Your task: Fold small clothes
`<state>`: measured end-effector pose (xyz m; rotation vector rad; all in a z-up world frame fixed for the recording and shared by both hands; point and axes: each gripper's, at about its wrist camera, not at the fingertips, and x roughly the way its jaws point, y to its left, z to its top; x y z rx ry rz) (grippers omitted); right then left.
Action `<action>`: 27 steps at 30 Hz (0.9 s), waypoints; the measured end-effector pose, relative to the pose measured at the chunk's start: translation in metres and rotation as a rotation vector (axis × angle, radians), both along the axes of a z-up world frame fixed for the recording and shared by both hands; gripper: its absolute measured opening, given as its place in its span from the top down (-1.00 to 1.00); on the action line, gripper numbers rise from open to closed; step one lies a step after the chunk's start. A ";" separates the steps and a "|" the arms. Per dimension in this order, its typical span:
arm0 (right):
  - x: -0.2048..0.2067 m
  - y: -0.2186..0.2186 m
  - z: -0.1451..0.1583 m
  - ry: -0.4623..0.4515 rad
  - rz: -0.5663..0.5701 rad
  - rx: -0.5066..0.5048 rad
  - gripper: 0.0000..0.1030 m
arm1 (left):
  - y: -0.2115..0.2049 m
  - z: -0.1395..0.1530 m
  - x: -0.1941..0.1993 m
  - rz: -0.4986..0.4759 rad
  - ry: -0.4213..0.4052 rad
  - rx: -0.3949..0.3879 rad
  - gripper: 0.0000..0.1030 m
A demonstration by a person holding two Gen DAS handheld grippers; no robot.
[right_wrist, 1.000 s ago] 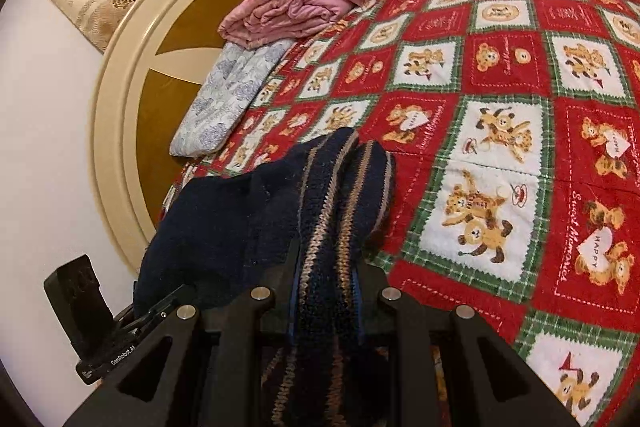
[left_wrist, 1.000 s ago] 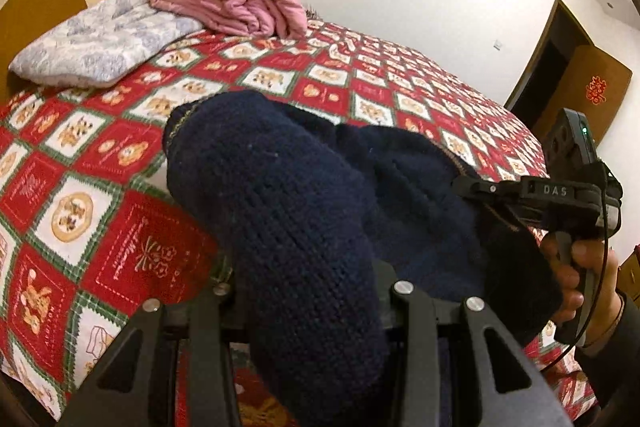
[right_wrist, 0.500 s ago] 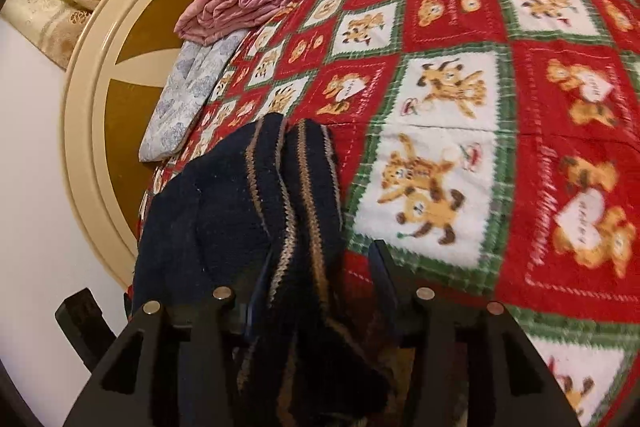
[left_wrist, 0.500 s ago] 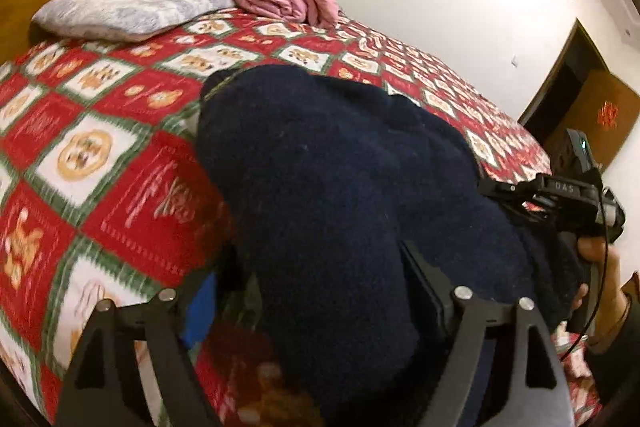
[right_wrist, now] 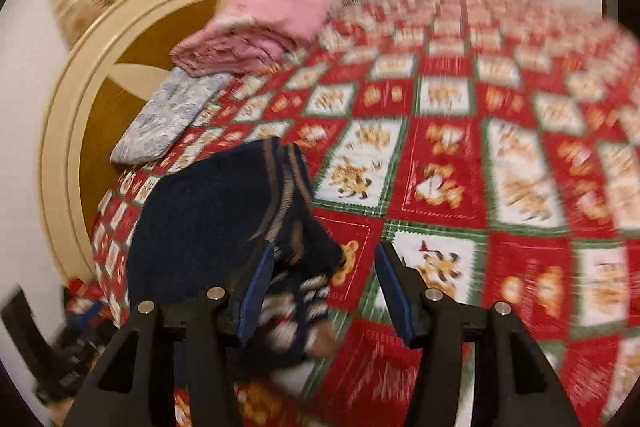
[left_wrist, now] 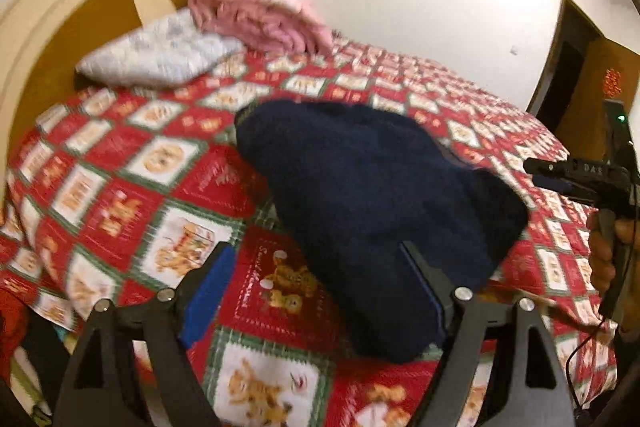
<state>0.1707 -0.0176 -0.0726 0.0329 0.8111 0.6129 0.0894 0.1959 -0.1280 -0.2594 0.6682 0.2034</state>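
Knitwear is lying folded on the bed: I am looking at a dark navy knitted garment (left_wrist: pixel 372 203) resting on the red teddy-bear quilt (left_wrist: pixel 132 163), on the side of the quilt nearer the round headboard (left_wrist: pixel 80 7). My left claw (left_wrist: pixel 316 267) is standing wide apart, its jaws having just been opening; its right finger is sitting against the garment's near edge, with bare quilt filling the gap and nothing pinched. My right claw (right_wrist: pixel 324 267) is also standing apart after its jaws have just been opening; the garment's striped edge (right_wrist: pixel 288 187) is drooping beside its left pad, loose and not clamped. From the left wrist view I am seeing a hand (left_wrist: pixel 608 247) gripping the other tool's handle beyond the garment. Against the headboard, a pale floral pillow (left_wrist: pixel 160 55) is lying with a folded pink blanket (left_wrist: pixel 260 19) partly on top.
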 end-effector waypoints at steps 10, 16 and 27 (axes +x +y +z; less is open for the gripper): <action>-0.136 -0.001 0.073 -0.252 0.068 0.036 -0.26 | -0.025 0.080 -0.057 -0.019 -0.211 0.041 -0.79; -0.165 -0.002 0.086 -0.306 0.084 0.033 -0.43 | -0.036 0.099 -0.072 -0.039 -0.270 0.063 -0.82; -0.169 -0.001 0.079 -0.275 0.097 0.049 -0.43 | -0.039 0.095 -0.073 -0.034 -0.257 0.063 -0.82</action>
